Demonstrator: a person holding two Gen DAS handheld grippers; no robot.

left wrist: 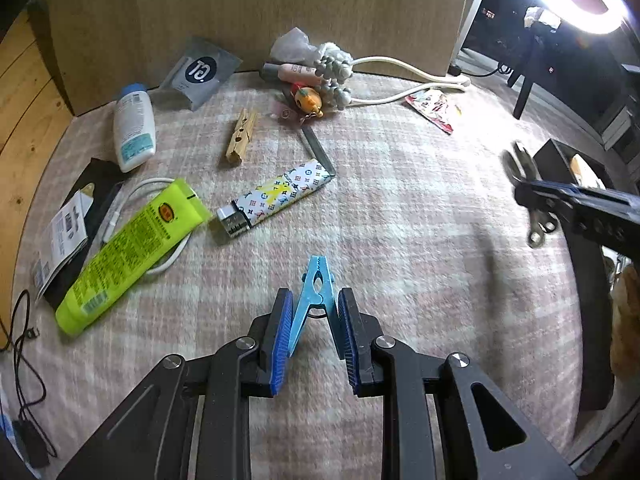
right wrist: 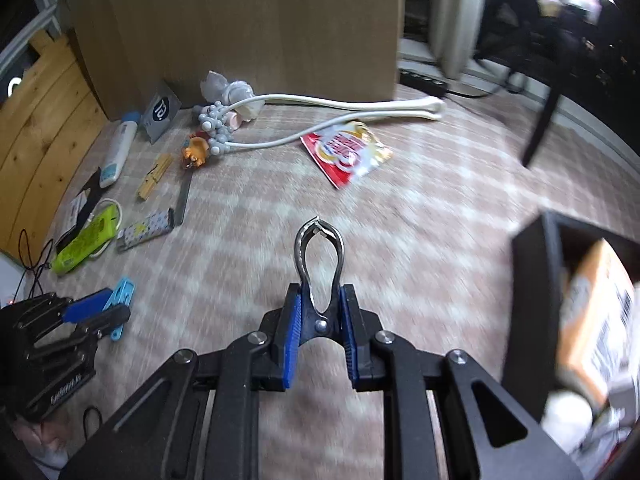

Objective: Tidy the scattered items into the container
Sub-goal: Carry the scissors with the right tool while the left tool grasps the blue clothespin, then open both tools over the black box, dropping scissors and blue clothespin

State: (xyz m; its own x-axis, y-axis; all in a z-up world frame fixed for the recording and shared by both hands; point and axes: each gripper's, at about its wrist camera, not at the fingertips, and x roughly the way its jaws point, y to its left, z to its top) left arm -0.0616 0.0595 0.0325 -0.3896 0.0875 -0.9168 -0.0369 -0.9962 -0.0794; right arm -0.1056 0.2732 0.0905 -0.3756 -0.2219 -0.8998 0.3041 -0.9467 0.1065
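At the far left edge a black cord (left wrist: 24, 344) runs off the checked cloth (left wrist: 400, 208), its end cut off by the frame. Next to it lie a booklet (left wrist: 66, 232), partly under a green tube (left wrist: 132, 252), and a white cable (left wrist: 160, 268) that loops beneath the tube so only parts show. Behind them sits a white bottle (left wrist: 134, 128), with a grey pouch (left wrist: 198, 74) farther back against the wooden panel.

Toward the middle lie a wooden peg (left wrist: 241, 136) and a patterned lighter (left wrist: 278, 200), touching a grey strip (left wrist: 320, 150) whose far end disappears under a small orange toy (left wrist: 308, 100). The heap behind it — grey beads (left wrist: 334, 70), a pink tube (left wrist: 298, 71), crumpled plastic — is too tangled to sort out.

Near centre, the left gripper (left wrist: 313, 320) is narrowed on a blue clip (left wrist: 314, 292), its pads pressing the clip's two handles; the clip's tail is hidden between the fingers.

Farther right a red snack packet (right wrist: 346, 152) lies on the cloth, washed out by lamp glare in the left view.

The right gripper (right wrist: 320, 320) holds metal nippers (right wrist: 320, 264) by the handles, tips pointing away — the view is blurred. At the right edge stands the black container (right wrist: 536, 280), cut off by the frame, with a blurred orange box (right wrist: 596, 320) inside.
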